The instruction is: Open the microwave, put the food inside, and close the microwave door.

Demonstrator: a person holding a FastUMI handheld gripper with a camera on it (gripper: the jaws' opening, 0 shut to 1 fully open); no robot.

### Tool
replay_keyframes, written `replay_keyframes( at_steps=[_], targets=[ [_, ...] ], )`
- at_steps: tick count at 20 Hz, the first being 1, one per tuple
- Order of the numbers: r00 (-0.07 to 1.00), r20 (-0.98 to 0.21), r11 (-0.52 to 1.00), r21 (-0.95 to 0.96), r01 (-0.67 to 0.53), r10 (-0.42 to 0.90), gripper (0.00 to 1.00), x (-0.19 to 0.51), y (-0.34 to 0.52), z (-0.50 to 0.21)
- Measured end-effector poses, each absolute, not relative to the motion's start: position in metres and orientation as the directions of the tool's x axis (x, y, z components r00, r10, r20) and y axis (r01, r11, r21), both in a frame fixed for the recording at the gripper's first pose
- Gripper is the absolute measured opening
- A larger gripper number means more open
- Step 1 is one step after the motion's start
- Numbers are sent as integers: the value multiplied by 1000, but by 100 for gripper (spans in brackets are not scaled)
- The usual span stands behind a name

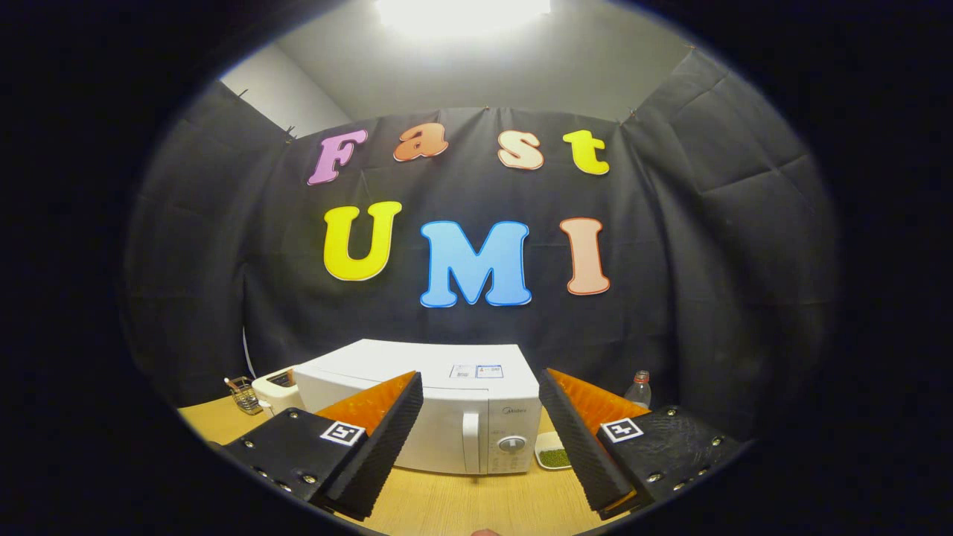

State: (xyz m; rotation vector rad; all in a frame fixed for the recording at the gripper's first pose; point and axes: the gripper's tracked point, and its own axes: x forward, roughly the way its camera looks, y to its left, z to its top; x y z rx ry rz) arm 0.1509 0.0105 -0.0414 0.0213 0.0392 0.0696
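A white microwave [447, 406] stands on the wooden table [461, 506] beyond my fingers, with its door shut. The upright door handle [470, 442] and a round knob [511, 444] face me. Just right of the microwave lies a small white dish of green food [552, 451], partly hidden behind my right finger [577, 435]. My gripper [480, 439] hangs above the table in front of the microwave, open wide, with nothing between its fingers.
A white toaster [274, 389] stands to the left of the microwave, and a small wire rack [243, 394] sits further left. A clear plastic bottle [639, 388] stands at the back right. Black cloth walls close the booth behind.
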Motion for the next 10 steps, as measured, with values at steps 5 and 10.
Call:
replay_keyframes(
  at_steps=[5, 10],
  targets=[
    [990, -101, 995, 22, -93, 94, 99, 191, 15, -81],
    [973, -198, 993, 34, -115, 120, 100, 225, 22, -133]
  ],
)
